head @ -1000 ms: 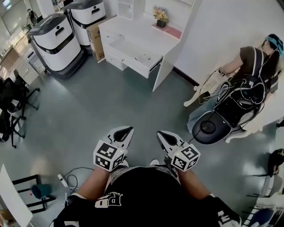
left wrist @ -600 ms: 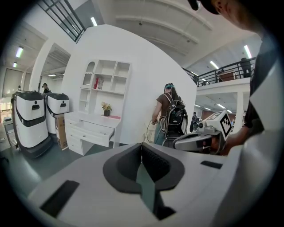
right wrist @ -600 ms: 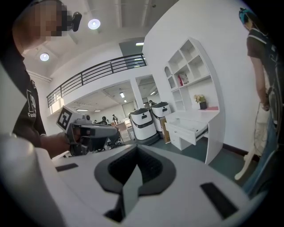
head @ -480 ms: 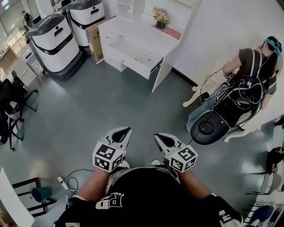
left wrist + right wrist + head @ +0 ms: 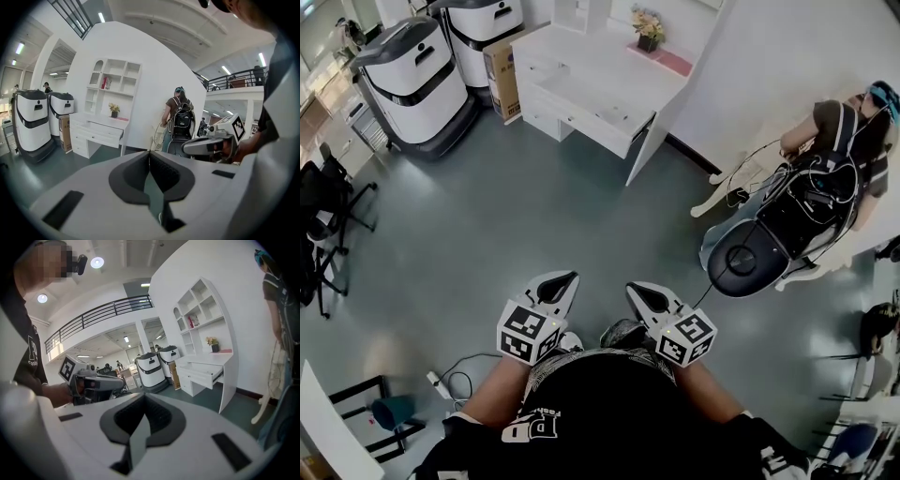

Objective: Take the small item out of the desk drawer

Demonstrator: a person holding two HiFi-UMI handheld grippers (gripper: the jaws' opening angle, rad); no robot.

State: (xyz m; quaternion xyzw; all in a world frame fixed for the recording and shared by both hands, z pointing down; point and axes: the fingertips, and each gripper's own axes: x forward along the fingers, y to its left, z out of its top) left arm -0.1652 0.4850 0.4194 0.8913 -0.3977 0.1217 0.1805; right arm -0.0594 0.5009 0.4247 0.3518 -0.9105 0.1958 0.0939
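While I stand on the grey-green floor (image 5: 487, 225), my left gripper (image 5: 565, 277) and my right gripper (image 5: 636, 289) sit side by side, near each other but not touching, both pointing forward and slightly down. Each gripper's fingers are pressed together with nothing between them.

Well ahead of both sets of fingertips stands the white desk (image 5: 609, 75). Its drawer (image 5: 591, 114) is pulled out, but I cannot make out the small item inside it. A pot of flowers (image 5: 647, 23) sits on the desk top, beyond the drawer.

Far off to the left of my left fingers are two white machines (image 5: 412, 80), with a cardboard box (image 5: 499, 80) between them and the desk. Well to the right of my right fingers is a person wearing a backpack (image 5: 834, 159).
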